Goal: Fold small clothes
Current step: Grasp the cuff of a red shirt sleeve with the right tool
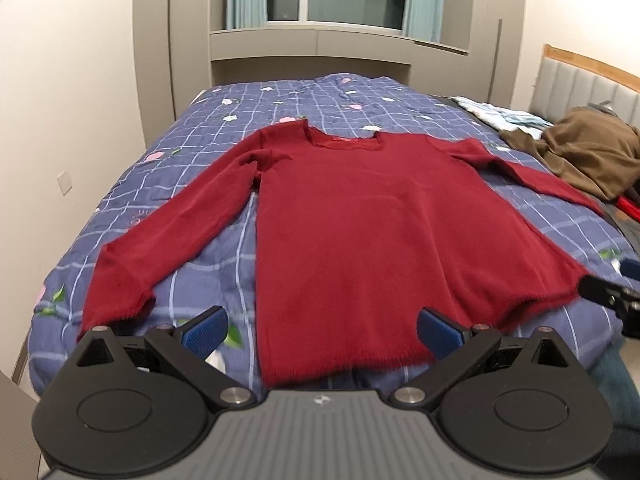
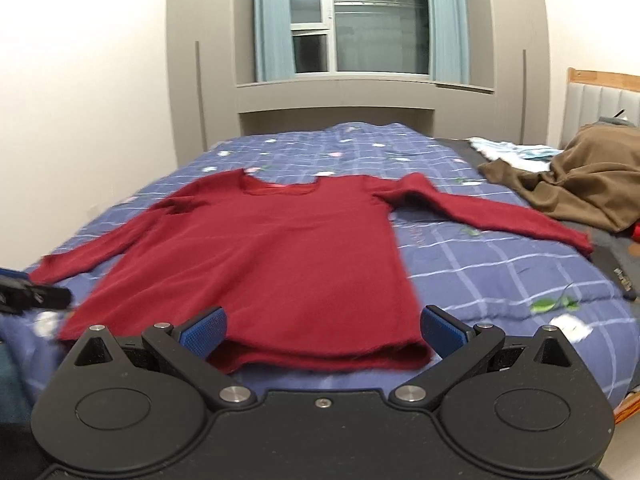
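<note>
A dark red long-sleeved sweater [image 1: 352,216] lies flat and face up on a bed [image 1: 192,148] covered by a blue checked quilt with small flower prints. No box, basket or other container appears in either view; the bed alone holds the clothes. The sweater's round neckline points away from both grippers toward a window [image 2: 360,20] with pale blue curtains, and its bottom hem lies nearest the grippers. Both sleeves spread outward and slant back toward the near edge of the bed. The fabric looks soft and slightly fuzzy, with a few shallow wrinkles near the shoulders, and nothing is folded yet. The left gripper [image 1: 322,330] hovers just above the hem with its blue-padded fingers wide apart, released and holding nothing; the hem sits between and just beyond the fingers. The right gripper [image 2: 324,330] hovers in the same way over the hem's other end, also spread wide and empty. Each gripper shows at the edge of the other's view, blurred. Beyond the right gripper and to its right, a crumpled brown garment [image 2: 580,180] lies by a padded headboard [image 2: 600,96], well apart from the sweater, with a pale cloth [image 2: 504,150] beside it.
</note>
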`<state>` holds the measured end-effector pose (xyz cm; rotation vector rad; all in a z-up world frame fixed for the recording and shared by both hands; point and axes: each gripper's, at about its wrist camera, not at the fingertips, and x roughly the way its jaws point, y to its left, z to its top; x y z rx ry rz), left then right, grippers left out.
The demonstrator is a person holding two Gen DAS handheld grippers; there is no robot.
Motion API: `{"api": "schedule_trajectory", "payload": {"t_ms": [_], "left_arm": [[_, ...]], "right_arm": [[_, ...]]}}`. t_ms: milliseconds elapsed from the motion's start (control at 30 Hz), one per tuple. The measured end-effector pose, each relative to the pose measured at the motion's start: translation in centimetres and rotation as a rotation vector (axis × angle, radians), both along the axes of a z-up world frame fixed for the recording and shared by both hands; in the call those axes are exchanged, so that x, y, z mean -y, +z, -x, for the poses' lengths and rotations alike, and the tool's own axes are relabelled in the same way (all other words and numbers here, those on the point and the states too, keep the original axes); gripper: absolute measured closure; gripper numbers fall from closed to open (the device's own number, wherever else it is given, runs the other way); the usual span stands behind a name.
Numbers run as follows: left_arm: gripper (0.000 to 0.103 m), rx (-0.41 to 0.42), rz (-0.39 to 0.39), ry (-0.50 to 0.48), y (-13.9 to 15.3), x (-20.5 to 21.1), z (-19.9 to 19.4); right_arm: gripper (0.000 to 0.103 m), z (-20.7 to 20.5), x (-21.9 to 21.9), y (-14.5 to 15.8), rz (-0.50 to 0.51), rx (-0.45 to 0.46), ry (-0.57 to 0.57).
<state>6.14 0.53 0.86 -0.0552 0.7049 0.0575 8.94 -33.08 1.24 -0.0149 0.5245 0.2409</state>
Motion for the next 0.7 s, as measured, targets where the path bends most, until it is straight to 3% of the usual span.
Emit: {"api": "schedule_trajectory", "payload": {"t_ms": [367, 467, 700], "left_arm": [[0.0, -0.027, 0.004, -0.011, 1.4, 2.6, -11.5], [0.0, -0.027, 0.014, -0.029, 1.1, 4.3, -15.1], [0.0, -0.052, 0.023, -0.081, -0.7, 9.3, -22.9]], "right_arm": [[0.0, -10.5, 7.6, -0.5, -0.008, -0.047, -0.219], [0.0, -14.3, 10.7, -0.6, 0.004, -0.065, -0.305], [0.0, -22.1, 18.3, -1.2, -0.08, -0.12, -0.485]]}}
